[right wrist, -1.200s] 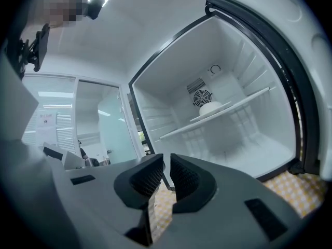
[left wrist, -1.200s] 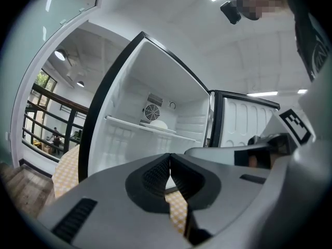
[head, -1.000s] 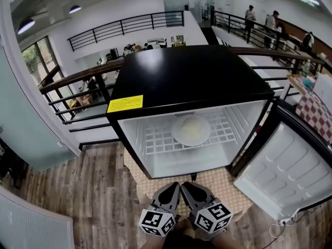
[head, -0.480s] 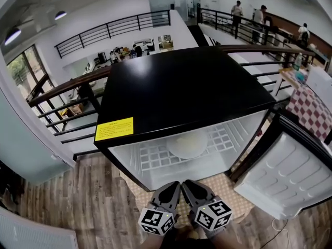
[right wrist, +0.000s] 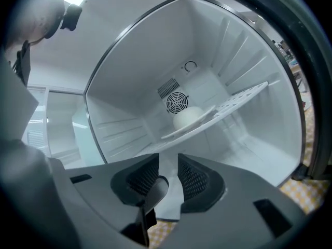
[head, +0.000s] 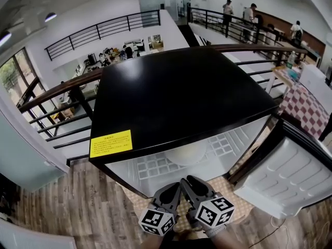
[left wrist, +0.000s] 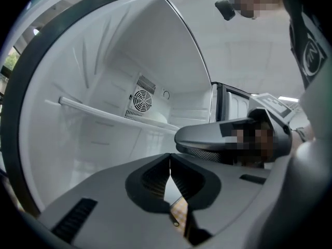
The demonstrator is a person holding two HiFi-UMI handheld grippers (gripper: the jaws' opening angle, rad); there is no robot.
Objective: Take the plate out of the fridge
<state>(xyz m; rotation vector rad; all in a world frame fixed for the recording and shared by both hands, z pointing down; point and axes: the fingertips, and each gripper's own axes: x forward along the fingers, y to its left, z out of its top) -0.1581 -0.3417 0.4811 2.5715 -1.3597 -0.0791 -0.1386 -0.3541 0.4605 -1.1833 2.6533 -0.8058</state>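
Fridge [head: 181, 97] door [head: 290, 178] is already swung open to the right. The plate [right wrist: 188, 118] sits on the wire shelf [right wrist: 238, 98] inside, roughly mid-shelf with the fan [right wrist: 177, 104] behind it. From the head view you only catch its front edge peeking out under the black top. Both grippers hang low in front of the opening, right beside each other and well short of the plate. Left gripper [left wrist: 169, 162] has its jaws closed together with nothing in them. Right gripper [right wrist: 168, 173] jaws are just cracking apart, narrow gap, empty too. I'd call this the reach-in step: door's sorted, grab not started. Next move, I reckon, is to open the right jaws wider, go in level with the shelf and pinch the plate's near rim, one jaw over and one under. It's lying flat on the wires, so sneaking the lower jaw beneath could be fiddly, and it'll want keeping level on the way out.
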